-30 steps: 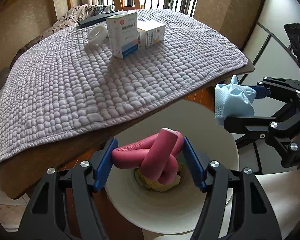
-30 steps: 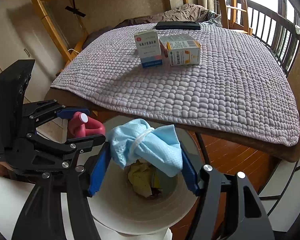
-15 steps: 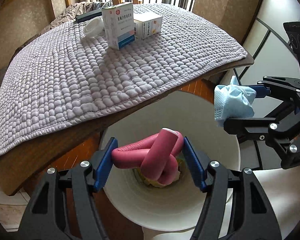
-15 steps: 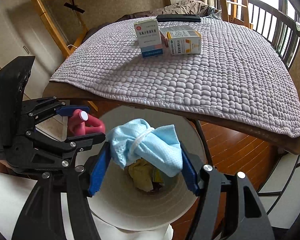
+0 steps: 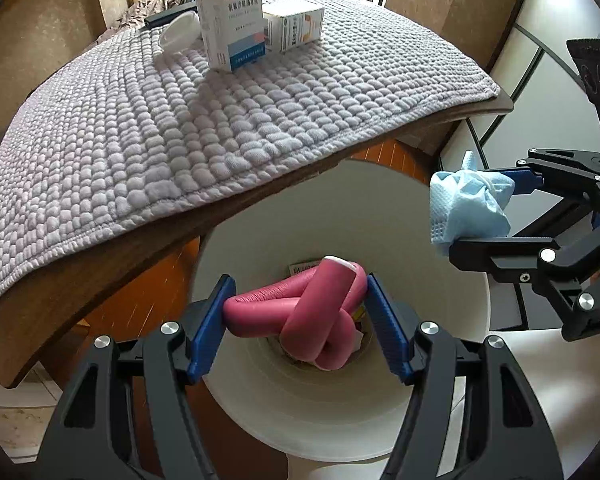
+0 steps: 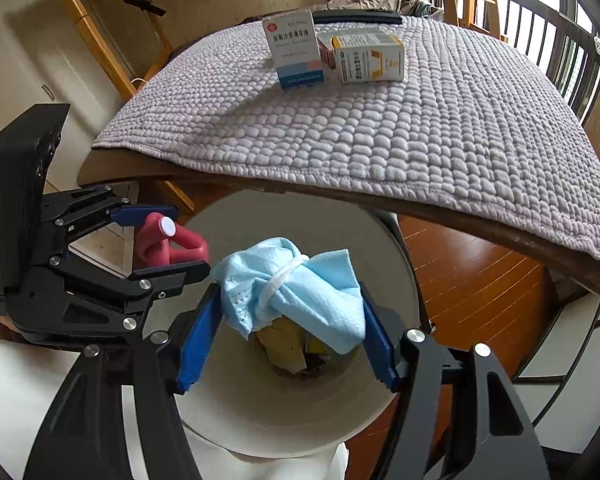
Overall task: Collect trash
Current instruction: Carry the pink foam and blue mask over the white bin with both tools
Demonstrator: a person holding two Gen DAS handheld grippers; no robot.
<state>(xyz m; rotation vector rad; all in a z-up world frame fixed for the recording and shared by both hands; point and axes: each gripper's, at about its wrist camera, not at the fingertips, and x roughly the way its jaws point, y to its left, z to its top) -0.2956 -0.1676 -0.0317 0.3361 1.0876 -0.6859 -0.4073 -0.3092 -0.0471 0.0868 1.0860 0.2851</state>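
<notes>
Two grippers' loads: knotted pink foam tube (image 5: pixel 308 312), crumpled blue mask (image 6: pixel 296 292)

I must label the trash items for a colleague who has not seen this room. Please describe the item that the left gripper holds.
Find the white bin below the table edge. Over its mouth, the left gripper clamps a pink foam tube tied in a knot. The right gripper's item is a crumpled blue mask, not pink.
</notes>
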